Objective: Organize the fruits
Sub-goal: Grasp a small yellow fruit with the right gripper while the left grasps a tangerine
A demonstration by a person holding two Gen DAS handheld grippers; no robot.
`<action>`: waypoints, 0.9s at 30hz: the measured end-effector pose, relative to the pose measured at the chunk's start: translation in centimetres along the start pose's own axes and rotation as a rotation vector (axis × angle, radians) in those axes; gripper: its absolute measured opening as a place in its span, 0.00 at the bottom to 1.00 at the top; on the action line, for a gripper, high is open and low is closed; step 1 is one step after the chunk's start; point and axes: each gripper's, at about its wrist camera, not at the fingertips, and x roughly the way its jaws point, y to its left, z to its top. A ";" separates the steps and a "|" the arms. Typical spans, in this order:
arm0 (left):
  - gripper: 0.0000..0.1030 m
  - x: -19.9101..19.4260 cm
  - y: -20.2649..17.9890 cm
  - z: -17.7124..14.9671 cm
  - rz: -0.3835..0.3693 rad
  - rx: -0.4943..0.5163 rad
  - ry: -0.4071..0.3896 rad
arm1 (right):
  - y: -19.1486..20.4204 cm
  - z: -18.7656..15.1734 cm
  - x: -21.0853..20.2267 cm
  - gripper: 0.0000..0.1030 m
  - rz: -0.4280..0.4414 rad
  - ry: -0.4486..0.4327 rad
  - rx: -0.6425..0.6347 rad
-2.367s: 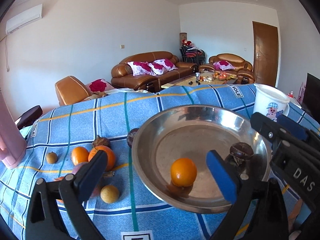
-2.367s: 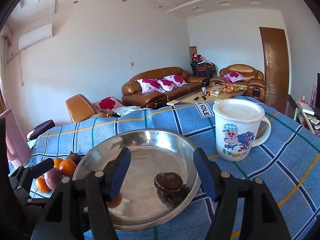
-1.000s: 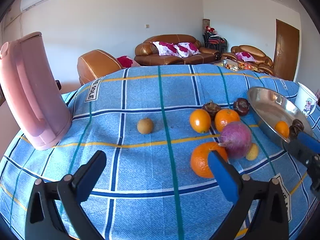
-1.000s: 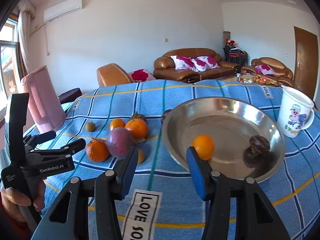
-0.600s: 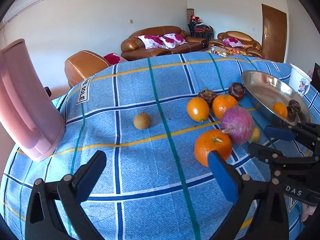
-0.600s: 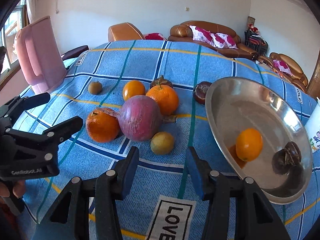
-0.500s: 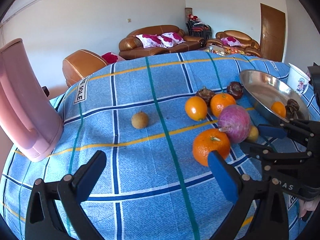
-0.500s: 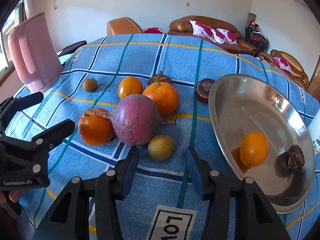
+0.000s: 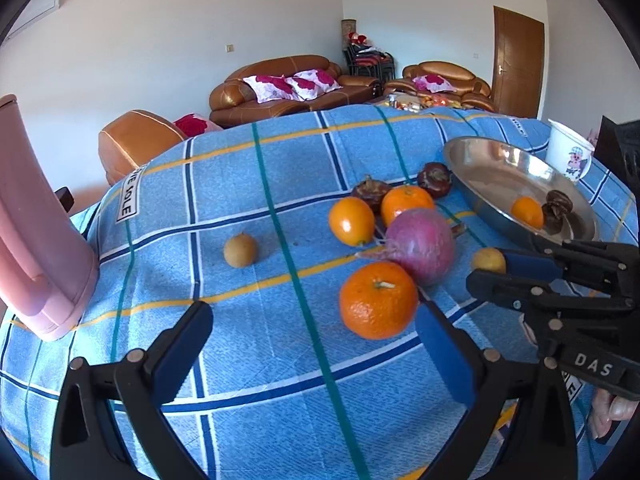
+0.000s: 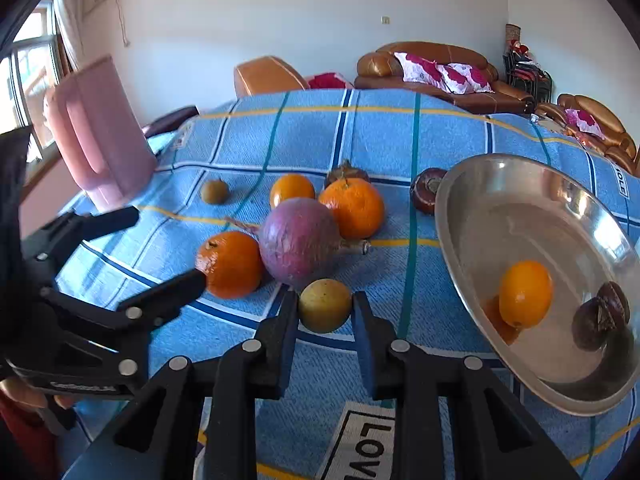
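Right wrist view shows the right gripper [image 10: 325,306] with its two blue-padded fingers [image 10: 289,312] pinching a small yellow-green fruit [image 10: 325,305] from either side, low over the blue checked cloth [image 10: 384,136]. Just beyond that fruit lies a purple-red round vegetable with a stalk [image 10: 300,240], touching a large orange [image 10: 231,263] on its left and close to a second large orange [image 10: 353,207] behind it. Farther back sit a smaller orange [image 10: 292,189], a dark mangosteen [image 10: 345,172] and, well apart to the left, a small brown fruit [image 10: 215,191]. Another dark mangosteen [image 10: 428,190] rests just beside the rim of the steel bowl [image 10: 472,208] on the right. Inside the bowl are a small orange fruit [image 10: 525,293] and a dark mangosteen piece [image 10: 600,315]. A pink jug [image 10: 100,132] stands at the far left of the cloth.

From the left wrist camera, the left gripper [image 9: 314,336] has its fingers spread wide with nothing between them, hovering above the cloth in front of the nearest large orange. A white cartoon mug [image 9: 568,156] stands beyond the bowl.
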 end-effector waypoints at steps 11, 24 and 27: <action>0.87 3.1 -1.0 1.4 -0.070 -0.062 0.065 | -1.1 -0.2 -2.5 0.28 0.065 -0.130 0.085; 0.48 4.2 0.1 0.9 -0.105 -0.128 0.140 | -1.5 -0.4 -2.9 0.28 0.060 -0.133 0.095; 0.47 3.8 0.8 0.8 -0.083 -0.152 0.131 | -1.6 -0.4 -3.0 0.28 0.055 -0.142 0.099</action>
